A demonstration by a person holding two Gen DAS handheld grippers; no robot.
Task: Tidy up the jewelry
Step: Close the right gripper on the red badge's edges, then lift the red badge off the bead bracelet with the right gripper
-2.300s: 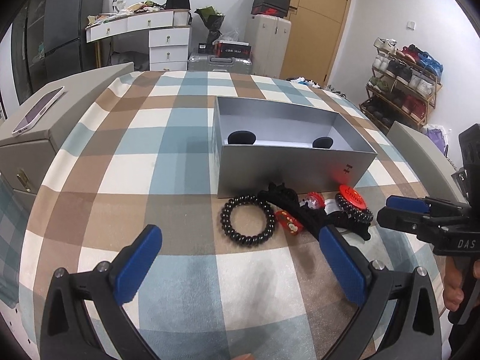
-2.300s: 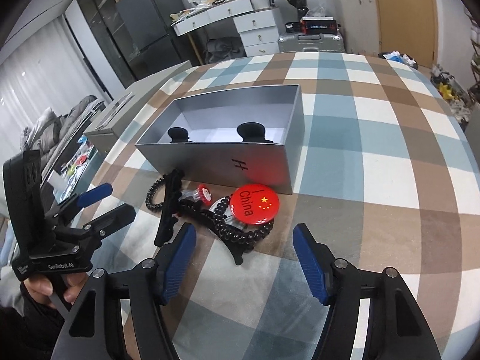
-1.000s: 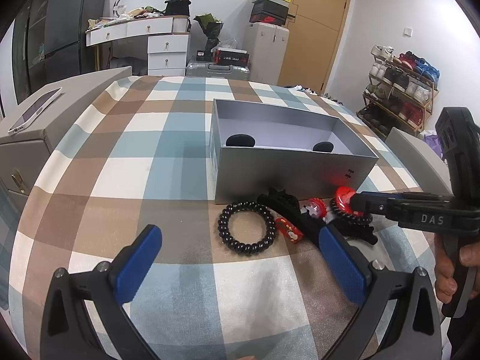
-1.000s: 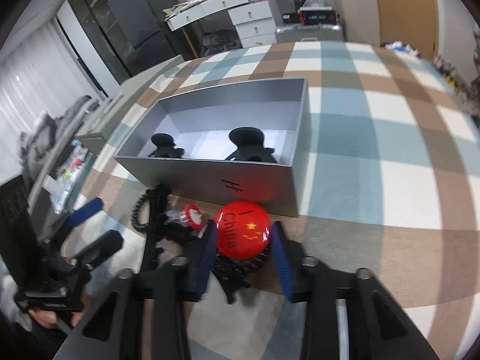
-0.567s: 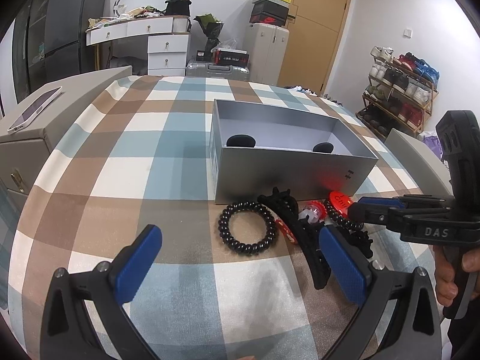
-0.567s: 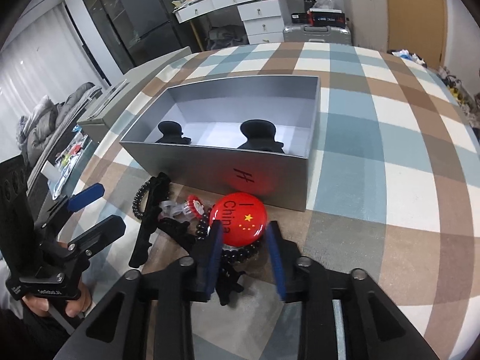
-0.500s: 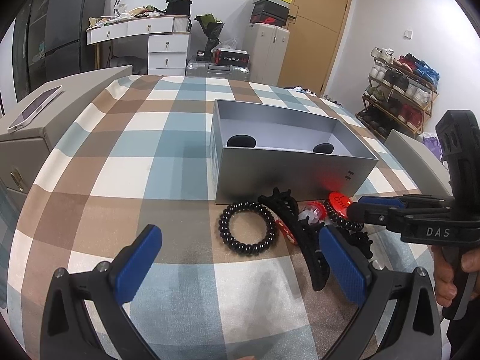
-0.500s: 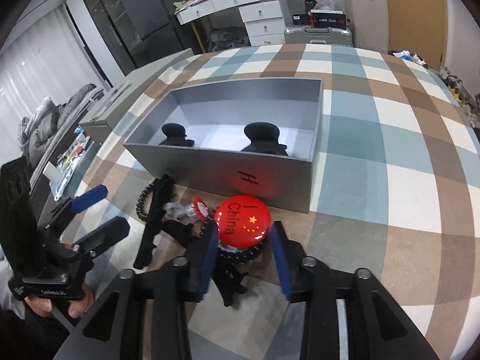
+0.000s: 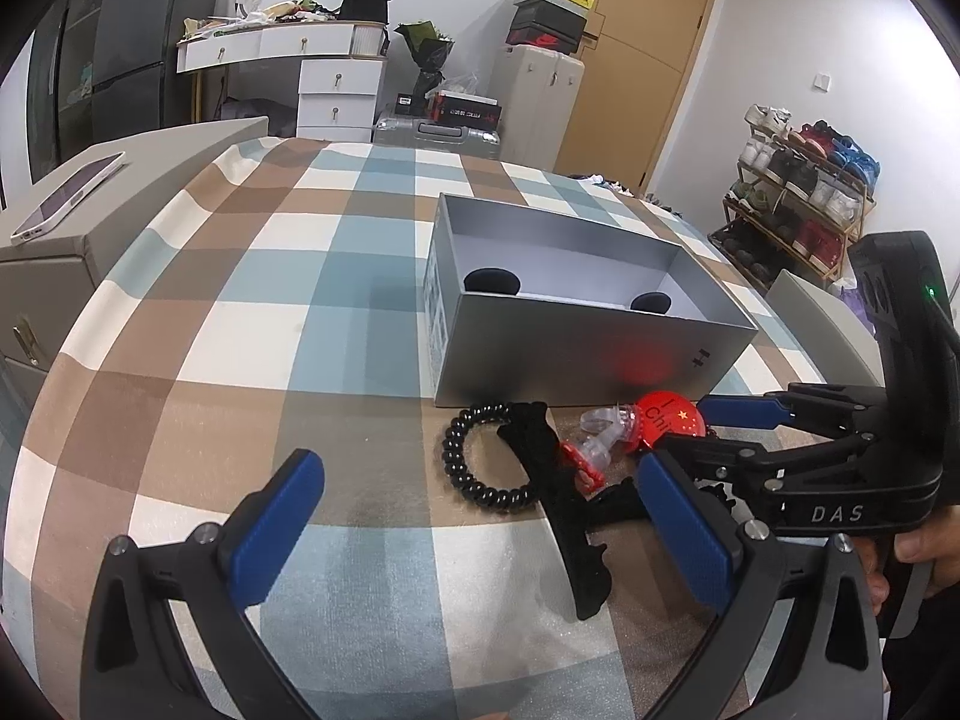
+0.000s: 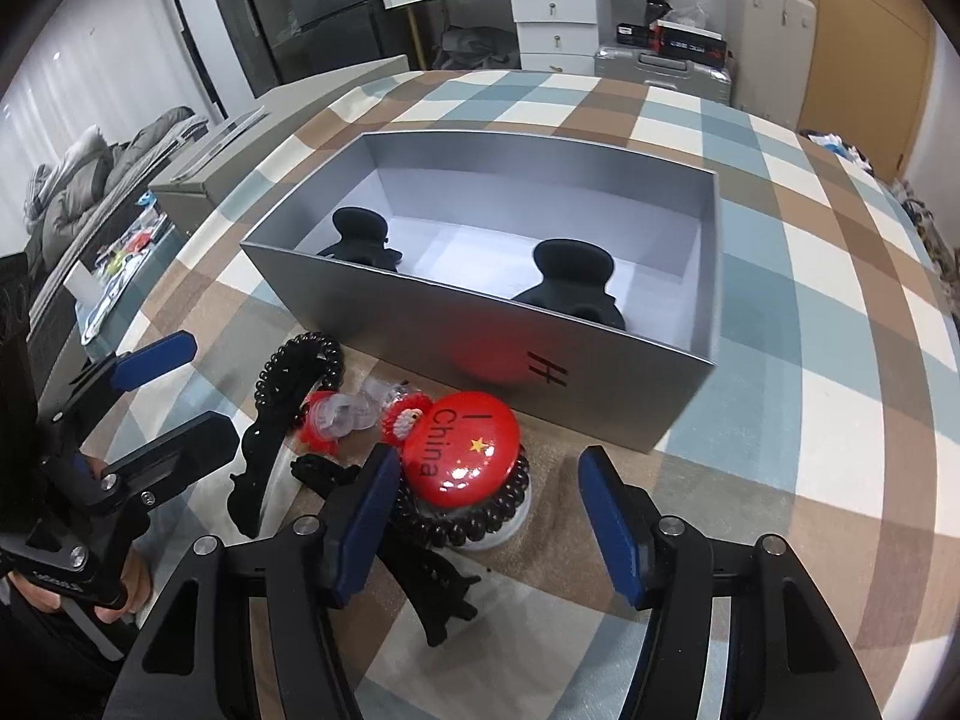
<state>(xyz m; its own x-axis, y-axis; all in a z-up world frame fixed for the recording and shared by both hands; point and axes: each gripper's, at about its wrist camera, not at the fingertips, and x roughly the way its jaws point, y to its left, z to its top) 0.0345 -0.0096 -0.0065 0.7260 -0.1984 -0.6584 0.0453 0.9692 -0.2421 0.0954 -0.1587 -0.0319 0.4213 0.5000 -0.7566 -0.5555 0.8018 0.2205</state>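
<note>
A grey open box (image 9: 576,354) (image 10: 606,354) stands on the checked tablecloth with two black clips inside (image 10: 573,285). In front of it lies a pile: a red "I China" badge (image 10: 459,459) (image 9: 669,429) resting on a dark bead bracelet (image 10: 474,525), a black coil hair tie (image 9: 480,462) (image 10: 297,366), a long black claw clip (image 9: 561,501) and small red-and-clear clips (image 10: 342,417). My right gripper (image 10: 486,519) is open, its fingers either side of the badge. My left gripper (image 9: 480,519) is open and empty, just before the pile.
A grey cabinet with a phone (image 9: 69,192) on top stands left of the table. A grey lid (image 9: 822,324) leans at the right. Drawers, a suitcase and a shoe rack (image 9: 798,210) fill the room behind.
My right gripper closed on the badge about a second ago and lifted it a little. Now its fingers have spread wide again and the badge rests on the bracelet. The long black clip has shifted.
</note>
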